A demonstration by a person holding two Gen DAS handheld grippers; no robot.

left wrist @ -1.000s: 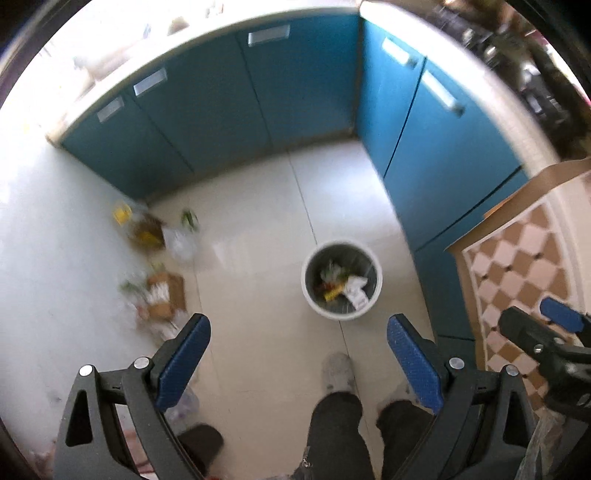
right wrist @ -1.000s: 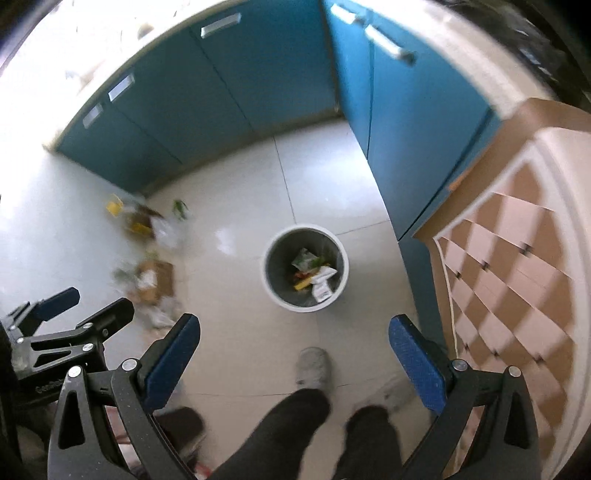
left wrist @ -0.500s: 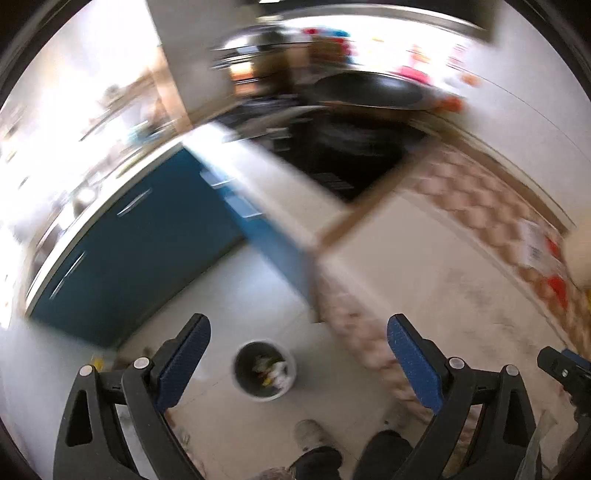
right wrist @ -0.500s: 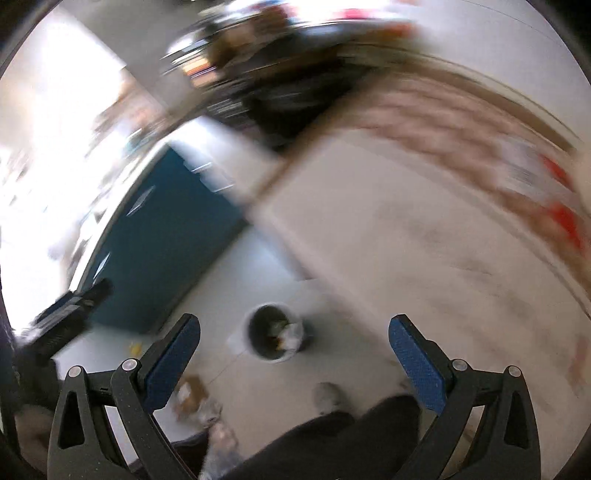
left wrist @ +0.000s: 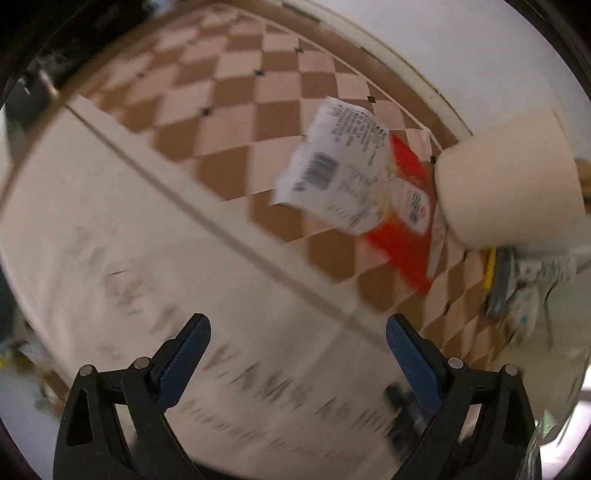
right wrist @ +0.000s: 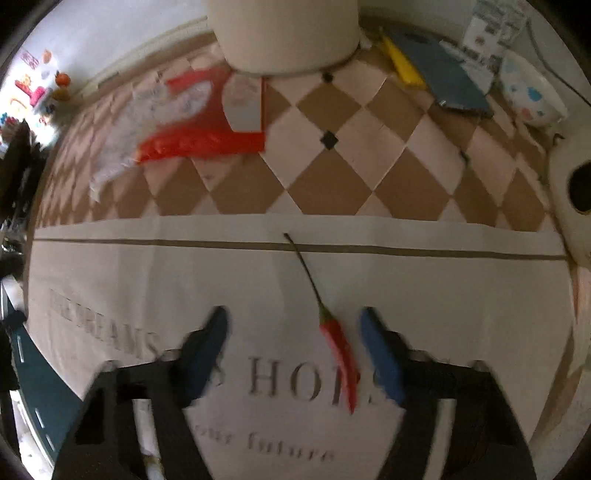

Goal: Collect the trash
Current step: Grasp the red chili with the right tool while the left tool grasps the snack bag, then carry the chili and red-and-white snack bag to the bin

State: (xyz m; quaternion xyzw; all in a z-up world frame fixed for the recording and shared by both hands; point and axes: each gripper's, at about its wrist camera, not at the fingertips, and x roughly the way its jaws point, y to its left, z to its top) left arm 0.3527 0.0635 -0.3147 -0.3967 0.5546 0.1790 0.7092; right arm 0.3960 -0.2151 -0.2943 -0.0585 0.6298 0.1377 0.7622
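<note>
We look down on a table covered by a cloth (right wrist: 110, 266), brown-and-cream checks on its far half and a pale band with printed lettering nearer us, with a cream paper roll (right wrist: 284, 33) standing at the far edge and a red-and-white wrapper (right wrist: 199, 125) lying flat just beside it. Our left gripper (left wrist: 297, 360) hangs wide open above the lettering with nothing between its pads. Our right gripper (right wrist: 293, 356) is closing, empty-handed, with a small red chili (right wrist: 338, 354) lying on the cloth between its jaws, close to the right pad.
</note>
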